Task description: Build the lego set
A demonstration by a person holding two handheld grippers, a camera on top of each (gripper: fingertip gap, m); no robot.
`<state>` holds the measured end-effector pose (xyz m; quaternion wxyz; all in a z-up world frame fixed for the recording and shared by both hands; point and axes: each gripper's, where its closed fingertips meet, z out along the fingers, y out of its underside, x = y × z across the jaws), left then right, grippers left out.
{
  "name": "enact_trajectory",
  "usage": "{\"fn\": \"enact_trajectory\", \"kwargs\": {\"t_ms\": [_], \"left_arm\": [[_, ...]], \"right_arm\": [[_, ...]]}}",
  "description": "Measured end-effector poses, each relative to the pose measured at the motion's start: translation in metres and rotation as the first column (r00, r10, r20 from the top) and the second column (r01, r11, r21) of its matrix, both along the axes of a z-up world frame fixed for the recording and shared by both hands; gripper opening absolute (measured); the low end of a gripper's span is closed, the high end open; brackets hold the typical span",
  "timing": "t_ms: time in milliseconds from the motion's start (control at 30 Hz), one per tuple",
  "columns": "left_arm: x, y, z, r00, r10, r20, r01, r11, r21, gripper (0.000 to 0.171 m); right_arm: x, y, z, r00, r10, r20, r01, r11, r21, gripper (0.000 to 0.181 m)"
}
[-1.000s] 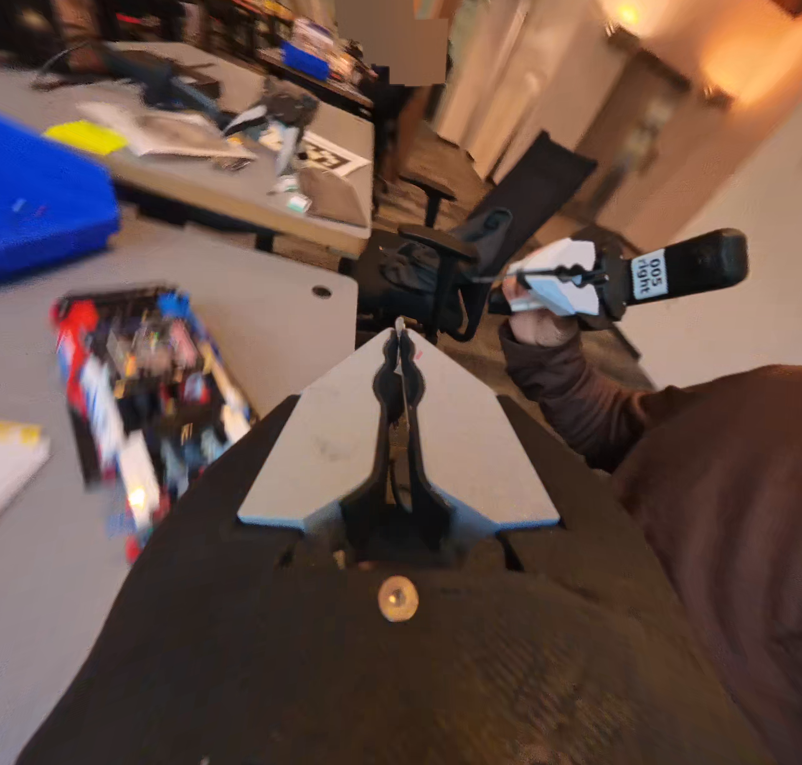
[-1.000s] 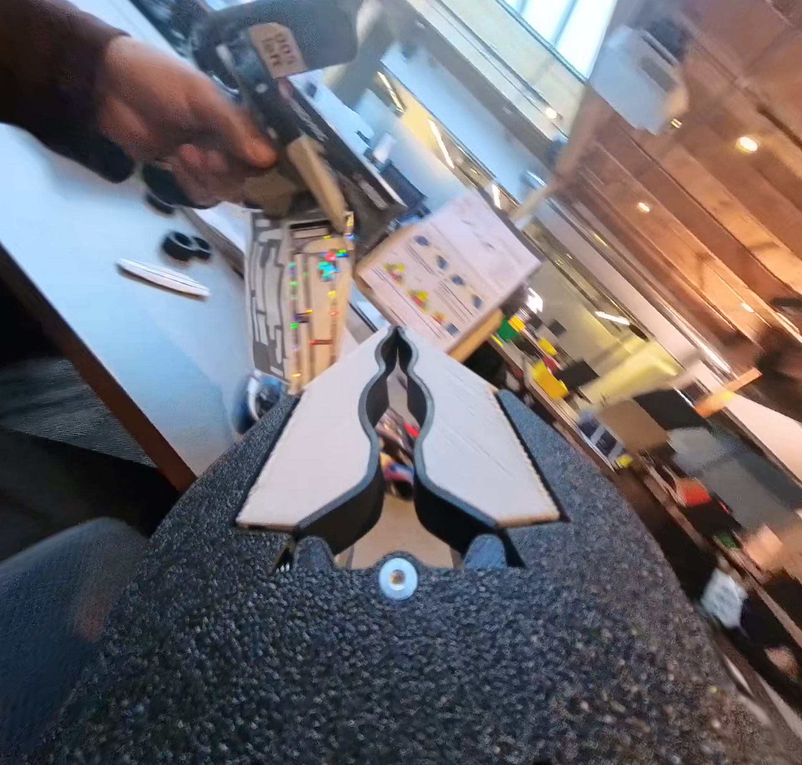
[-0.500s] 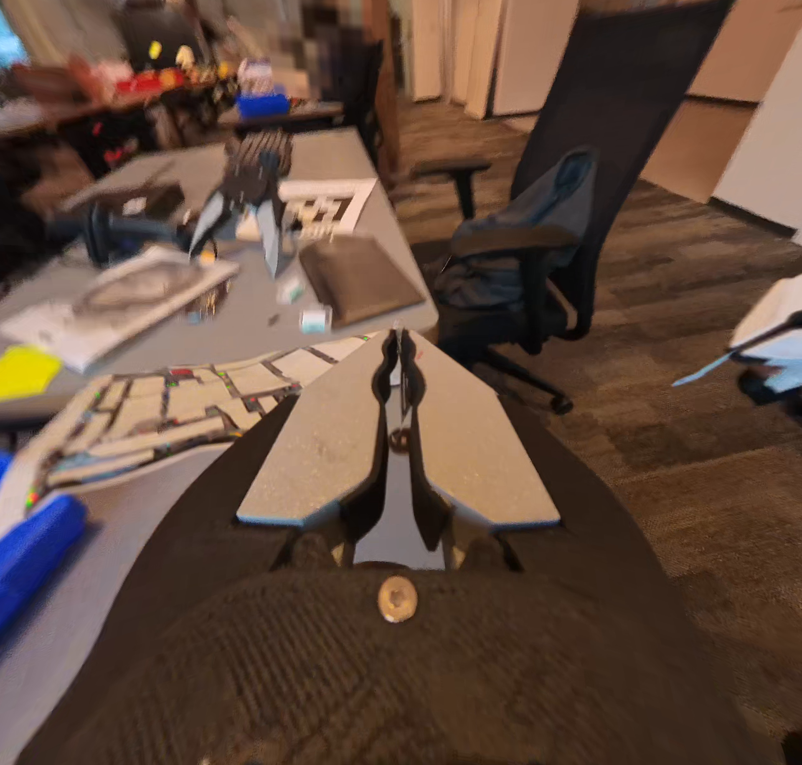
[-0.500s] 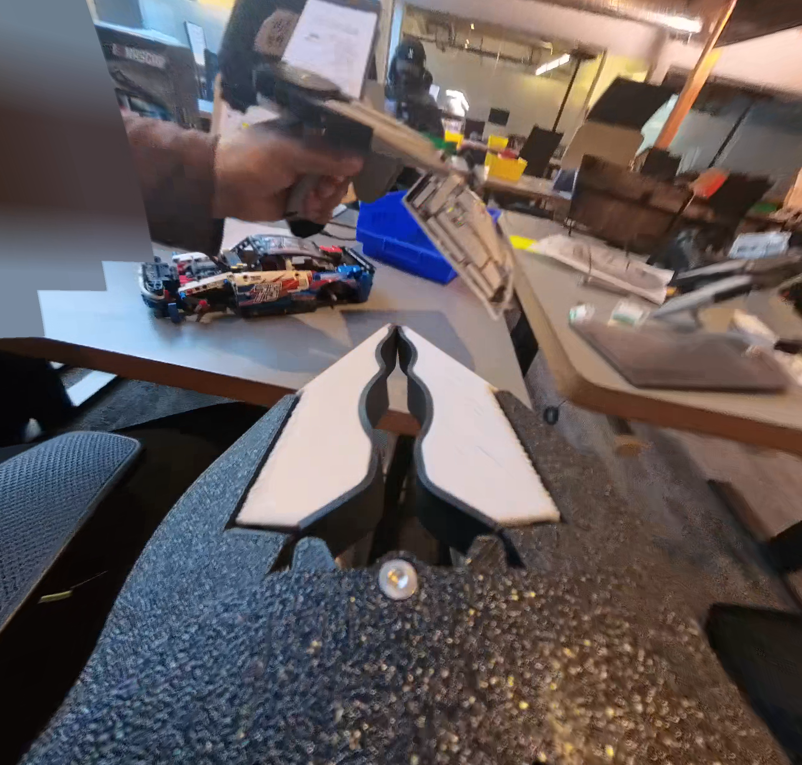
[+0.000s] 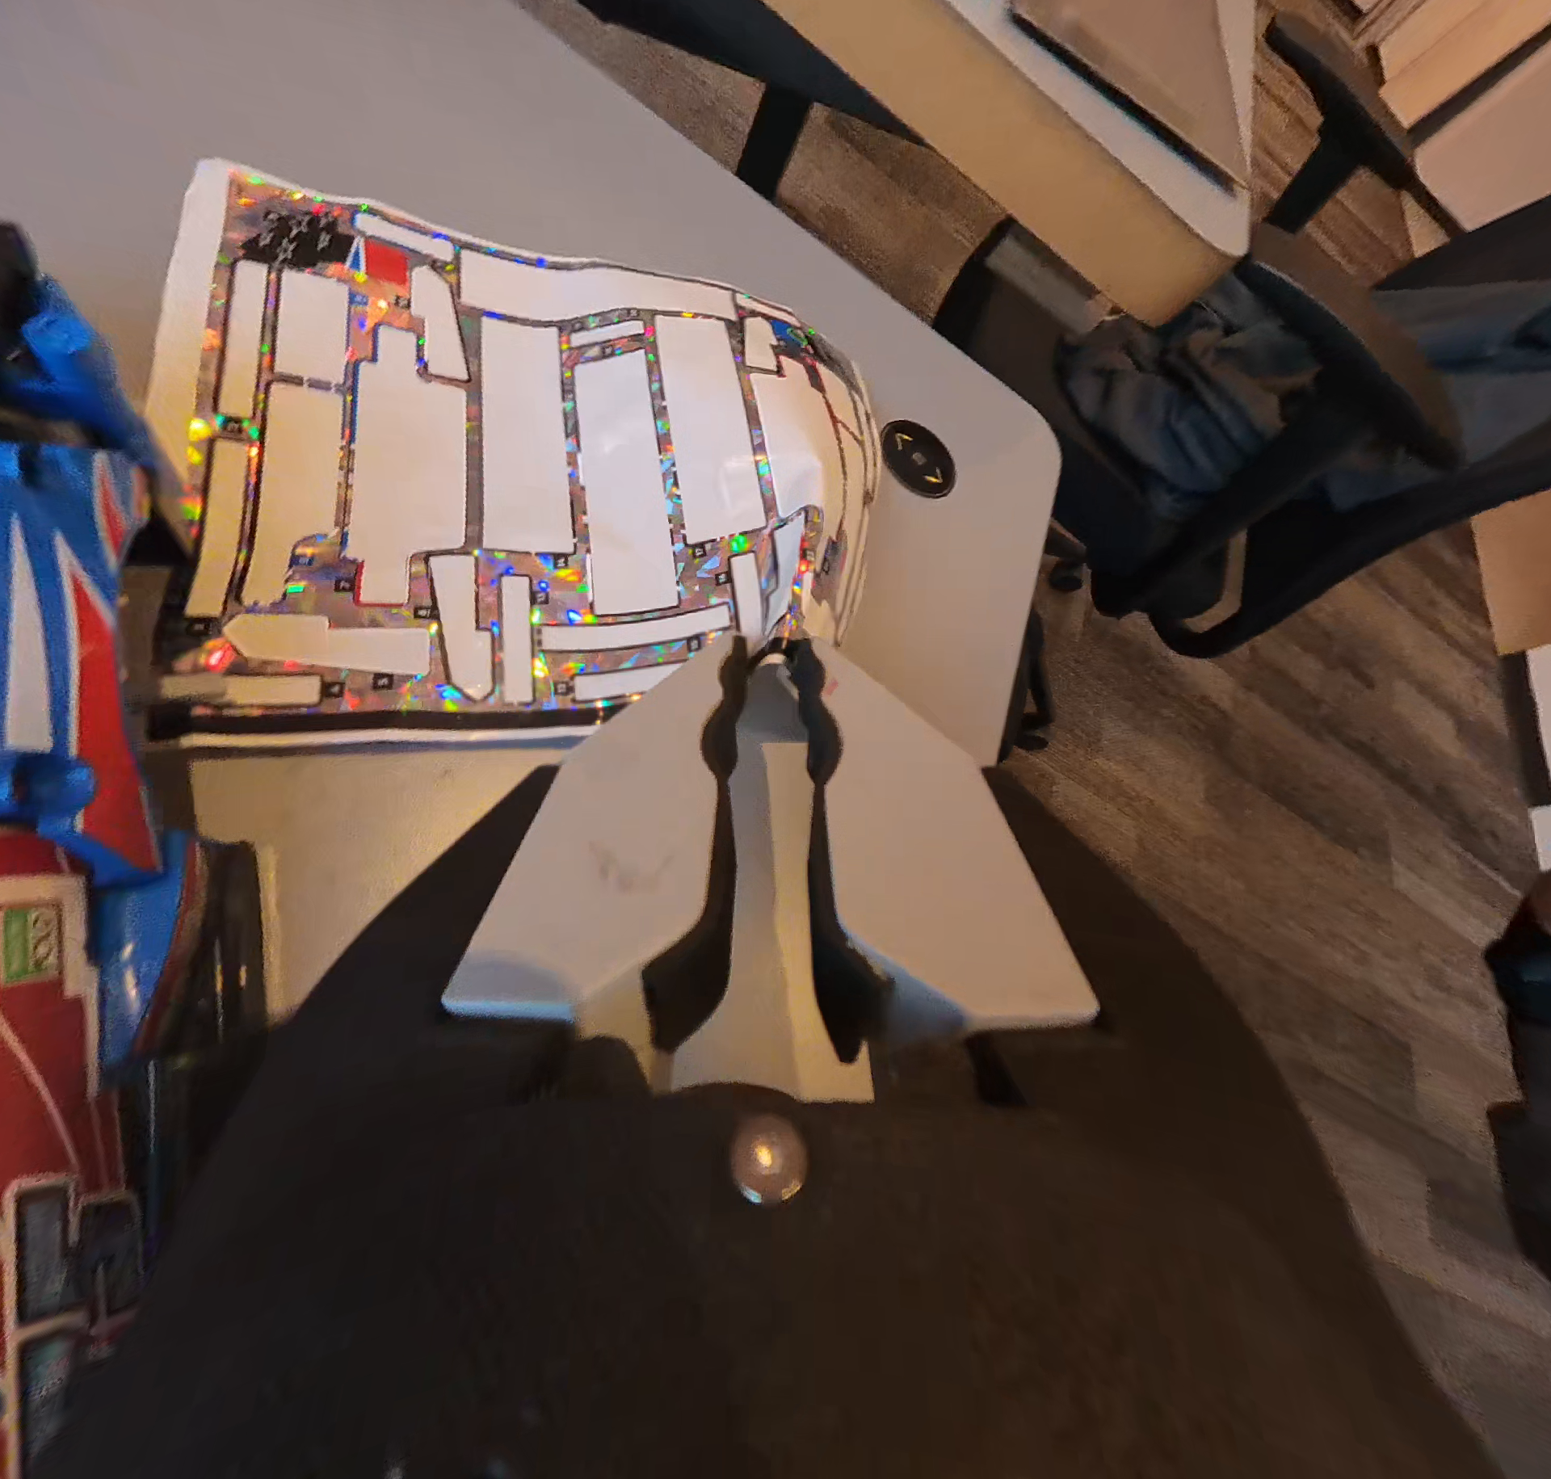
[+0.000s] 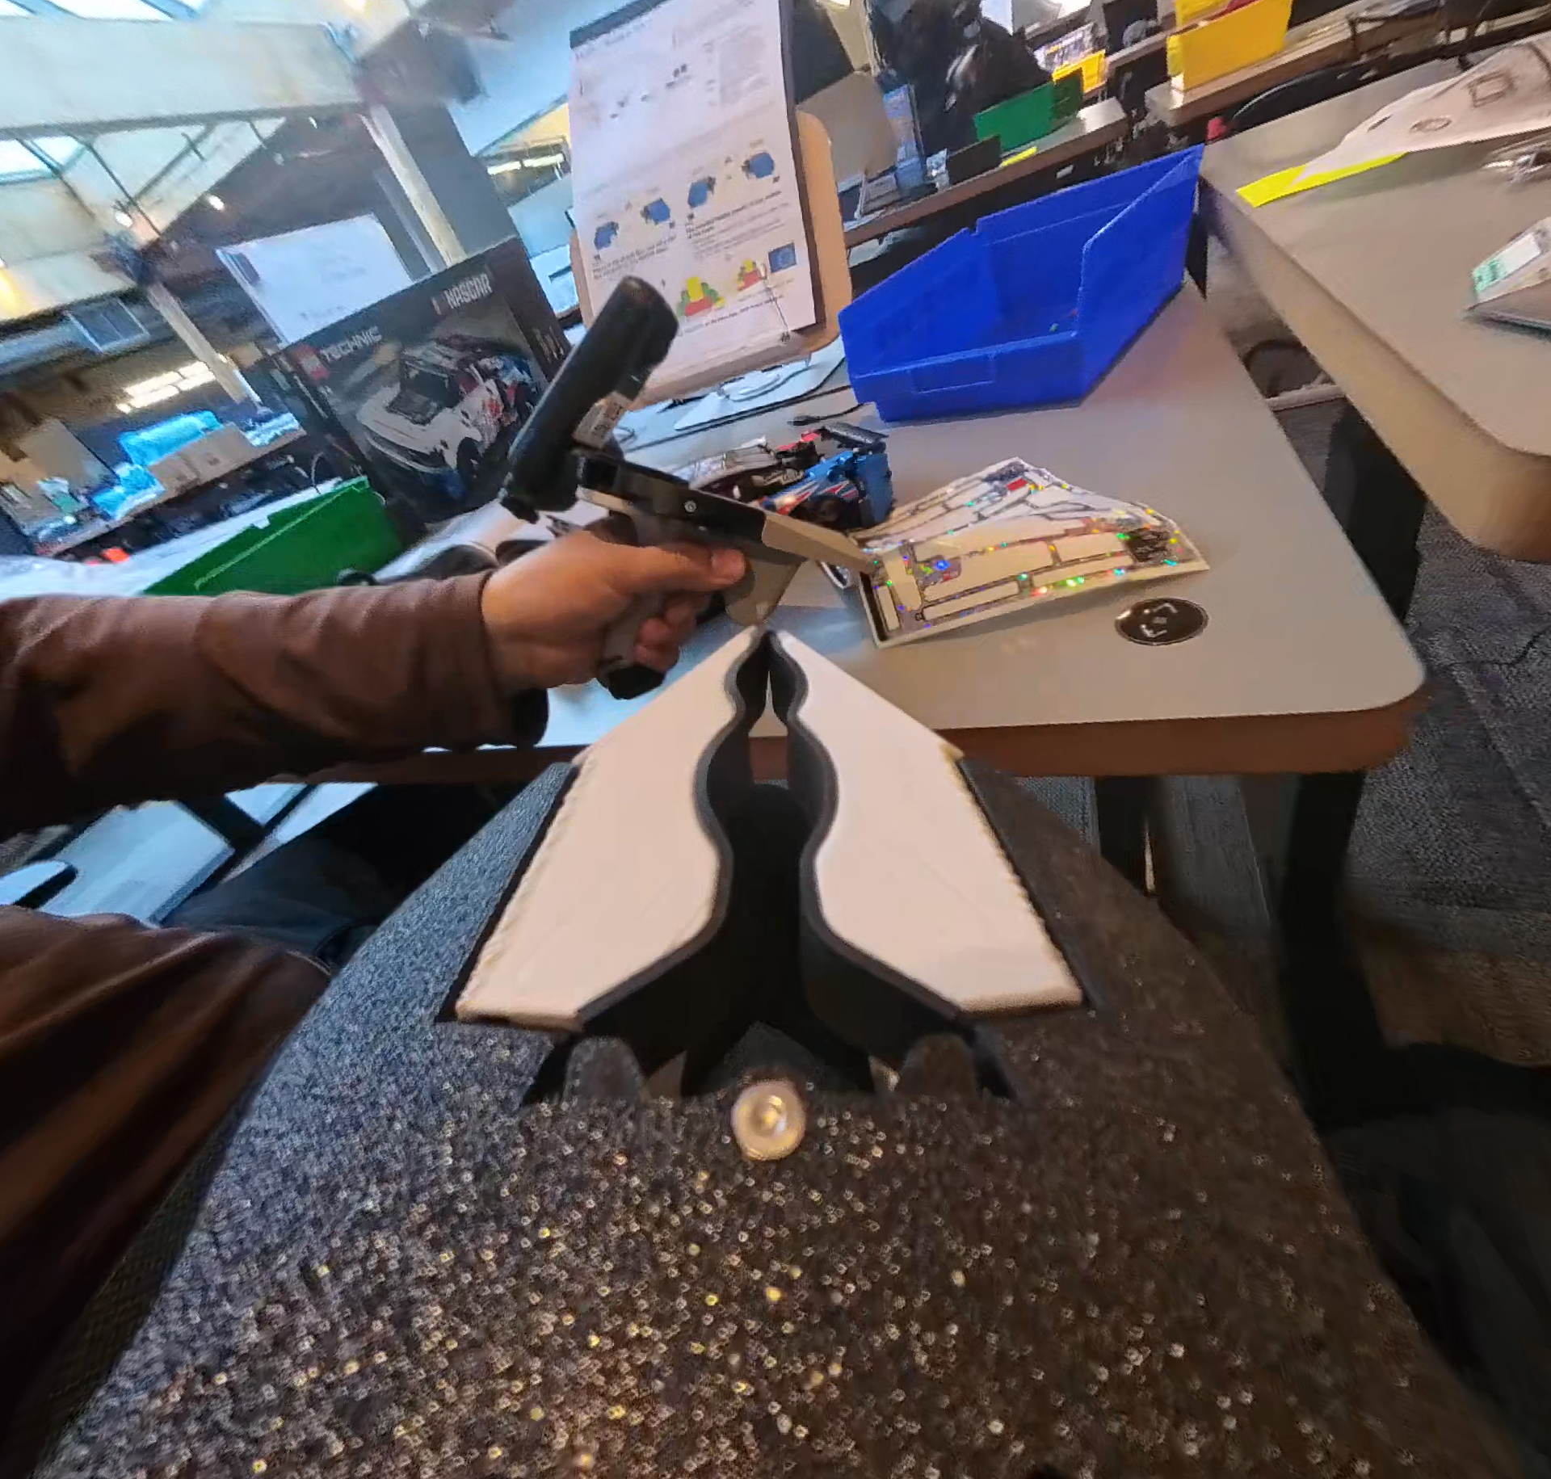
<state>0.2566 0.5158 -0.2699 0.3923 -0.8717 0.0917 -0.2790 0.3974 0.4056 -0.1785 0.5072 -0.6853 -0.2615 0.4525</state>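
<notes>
The sticker sheet (image 5: 520, 474) is laid on the grey desk (image 5: 503, 79), with the car (image 5: 59, 683) as the landmark: the sheet is just beside the car, on its side toward the desk's rounded corner. Most of its stickers are already peeled off, white gaps being left in the glittering backing, so the car is judged nearly finished, decals being the step in hand.

The left gripper (image 5: 768, 651) is held low over the near edge of the sheet. A small gap is seen between its fingers in the left wrist view, and something small and pale sits at the tips; whether the sheet's curled edge or a sticker is pinched there cannot be told. From the right wrist view the same gripper (image 6: 852, 559) is seen touching the sheet's corner, on the side of the sheet away from the car's tail, gripped by a hand (image 6: 587, 608). The sheet's edge is lifted and buckled, probably because it is being pressed or pulled there.

The right gripper (image 6: 768, 640) is kept off the desk, well apart from the car, its fingers pressed nearly together on nothing; it is judged to be waiting. A blue bin (image 6: 1024, 322) stands beyond the car, and a black round button (image 6: 1161, 621) is set in the desk past the sheet from the car.
</notes>
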Motion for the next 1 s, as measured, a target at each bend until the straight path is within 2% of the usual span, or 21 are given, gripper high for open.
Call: {"fn": "enact_trajectory", "kwargs": {"t_ms": [100, 200, 300, 367, 433, 467, 533, 567, 633, 667, 700, 767, 833, 900, 1000], "left_arm": [[-0.006, -0.011, -0.001, 0.998, 0.036, 0.047, -0.034, 0.999, -0.039, 0.031], [-0.008, -0.043, 0.013, 1.000, -0.006, 0.024, 0.005, 1.000, 0.023, 0.048], [-0.026, -0.104, 0.040, 0.997, -0.078, -0.023, 0.080, 0.990, 0.119, 0.053], [-0.057, -0.158, 0.062, 0.995, -0.086, -0.051, 0.094, 0.977, 0.192, 0.056], [-0.112, -0.209, 0.076, 0.994, -0.016, -0.107, 0.043, 0.965, 0.259, 0.055], [-0.153, -0.229, 0.078, 0.983, 0.070, -0.171, -0.018, 0.957, 0.291, 0.050], [-0.247, -0.266, 0.075, 0.911, 0.287, -0.296, -0.179, 0.922, 0.342, 0.048], [-0.288, -0.283, 0.071, 0.869, 0.356, -0.344, -0.233, 0.907, 0.350, 0.049], [-0.347, -0.308, 0.048, 0.808, 0.393, -0.439, -0.290, 0.914, 0.283, 0.056], [-0.362, -0.315, 0.031, 0.809, 0.365, -0.461, -0.305, 0.931, 0.201, 0.067], [-0.367, -0.318, 0.017, 0.833, 0.325, -0.449, -0.297, 0.945, 0.134, 0.072], [-0.367, -0.315, -0.001, 0.874, 0.264, -0.407, -0.253, 0.964, 0.083, 0.071], [-0.373, -0.311, -0.022, 0.873, 0.219, -0.435, -0.240, 0.971, 0.008, 0.080], [-0.376, -0.304, -0.031, 0.872, 0.188, -0.452, -0.215, 0.976, -0.009, 0.081], [-0.369, -0.298, -0.029, 0.886, 0.057, -0.460, -0.079, 0.996, -0.029, 0.046]], "right_arm": [[-0.008, -0.002, -0.006, 0.999, 0.010, 0.046, -0.010, 1.000, 0.008, 0.000], [-0.020, -0.008, -0.002, 0.997, 0.051, 0.052, -0.052, 0.999, 0.012, 0.000], [-0.036, -0.018, 0.009, 0.993, 0.093, 0.073, -0.096, 0.994, 0.047, 0.000], [-0.053, -0.028, 0.018, 0.986, 0.140, 0.092, -0.147, 0.987, 0.071, 0.000], [-0.078, -0.040, 0.026, 0.972, 0.204, 0.112, -0.214, 0.974, 0.081, 0.000], [-0.094, -0.047, 0.030, 0.962, 0.243, 0.121, -0.254, 0.964, 0.082, 0.000], [-0.131, -0.064, 0.038, 0.934, 0.335, 0.127, -0.346, 0.935, 0.080, 0.000], [-0.153, -0.074, 0.041, 0.913, 0.389, 0.126, -0.400, 0.913, 0.078, 0.000], [-0.200, -0.094, 0.042, 0.862, 0.485, 0.147, -0.498, 0.864, 0.071, 0.000], [-0.225, -0.101, 0.039, 0.837, 0.521, 0.169, -0.537, 0.841, 0.066, 0.000], [-0.250, -0.109, 0.034, 0.808, 0.559, 0.188, -0.576, 0.816, 0.051, 0.000], [-0.297, -0.124, 0.026, 0.744, 0.637, 0.202, -0.652, 0.758, 0.016, 0.000], [-0.336, -0.136, 0.020, 0.688, 0.696, 0.207, -0.709, 0.705, -0.017, 0.000], [-0.365, -0.145, 0.017, 0.642, 0.738, 0.207, -0.748, 0.662, -0.041, 0.000], [-0.392, -0.151, 0.014, 0.590, 0.775, 0.226, -0.787, 0.615, -0.054, 0.000]]}}
